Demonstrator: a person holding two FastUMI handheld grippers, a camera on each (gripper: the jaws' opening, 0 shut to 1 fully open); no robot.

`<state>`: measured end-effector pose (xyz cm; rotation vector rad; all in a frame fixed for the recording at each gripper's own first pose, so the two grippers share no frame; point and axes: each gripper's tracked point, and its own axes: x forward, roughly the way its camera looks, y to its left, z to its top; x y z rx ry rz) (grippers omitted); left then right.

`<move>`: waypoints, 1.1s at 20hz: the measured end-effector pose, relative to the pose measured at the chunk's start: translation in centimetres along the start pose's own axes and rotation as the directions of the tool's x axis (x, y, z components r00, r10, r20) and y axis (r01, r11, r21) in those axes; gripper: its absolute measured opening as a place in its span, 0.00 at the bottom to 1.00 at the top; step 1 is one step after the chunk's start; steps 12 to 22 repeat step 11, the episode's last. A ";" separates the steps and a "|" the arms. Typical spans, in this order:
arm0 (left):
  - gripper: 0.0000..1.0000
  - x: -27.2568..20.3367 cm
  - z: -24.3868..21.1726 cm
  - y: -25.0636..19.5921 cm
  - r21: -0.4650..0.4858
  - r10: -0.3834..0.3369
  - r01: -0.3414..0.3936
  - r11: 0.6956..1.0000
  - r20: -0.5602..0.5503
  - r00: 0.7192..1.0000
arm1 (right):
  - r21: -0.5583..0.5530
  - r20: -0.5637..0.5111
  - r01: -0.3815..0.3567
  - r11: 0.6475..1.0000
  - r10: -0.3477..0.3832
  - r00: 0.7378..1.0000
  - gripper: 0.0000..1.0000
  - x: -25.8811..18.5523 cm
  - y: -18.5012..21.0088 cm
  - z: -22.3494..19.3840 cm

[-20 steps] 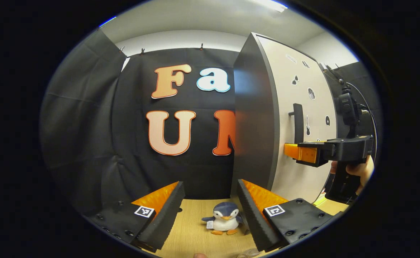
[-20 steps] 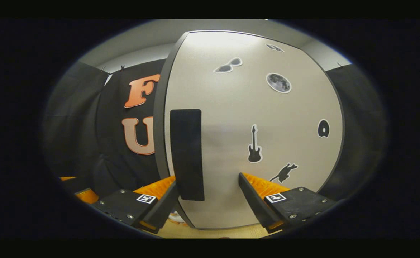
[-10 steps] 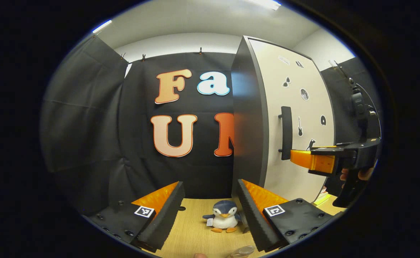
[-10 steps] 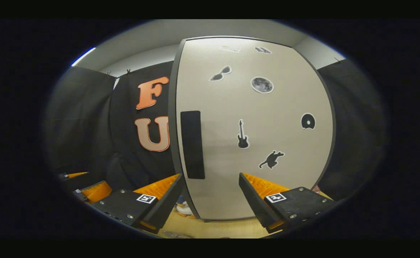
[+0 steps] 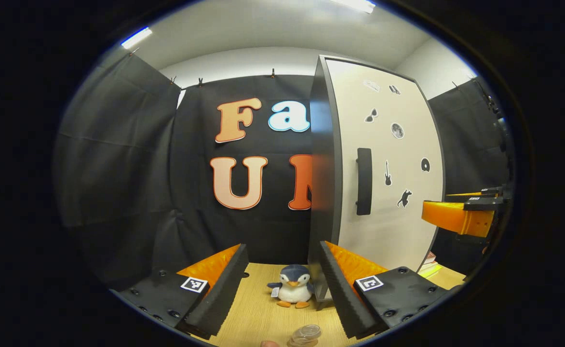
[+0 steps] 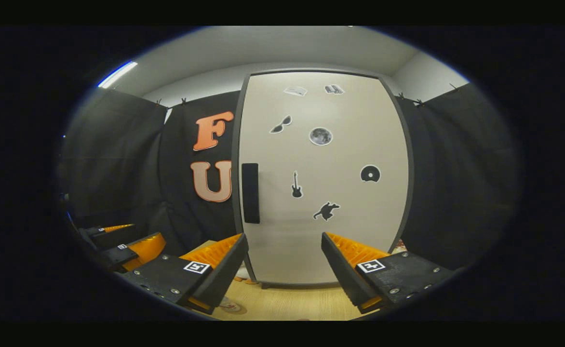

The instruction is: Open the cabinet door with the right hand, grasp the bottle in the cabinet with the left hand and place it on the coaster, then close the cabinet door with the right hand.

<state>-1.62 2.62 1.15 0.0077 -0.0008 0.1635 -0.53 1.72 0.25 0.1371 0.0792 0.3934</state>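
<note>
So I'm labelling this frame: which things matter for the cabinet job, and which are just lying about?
Job:
grey cabinet door
black bar handle
clear bottle top
right hand-held gripper
left hand-held gripper

Lying about:
plush penguin toy
door stickers

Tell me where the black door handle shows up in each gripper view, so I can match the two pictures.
Left gripper view: the door handle stands right of centre, near the cabinet door's left edge.
Right gripper view: the door handle stands left of centre, again by the door's left edge.
Shared landmark: the guitar sticker, just right of the handle.
</note>
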 end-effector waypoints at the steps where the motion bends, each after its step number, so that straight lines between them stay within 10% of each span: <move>1: 0.96 -0.4 0.1 -0.2 0.002 0.005 -0.005 1.000 0.005 1.000 | -0.005 0.004 -0.002 1.000 0.002 1.000 0.95 -0.7 -0.2 0.1; 22: 0.96 -1.7 1.2 -0.2 0.008 0.008 -0.008 1.000 0.019 1.000 | -0.007 0.050 0.004 1.000 -0.004 0.999 0.95 -4.6 0.2 1.4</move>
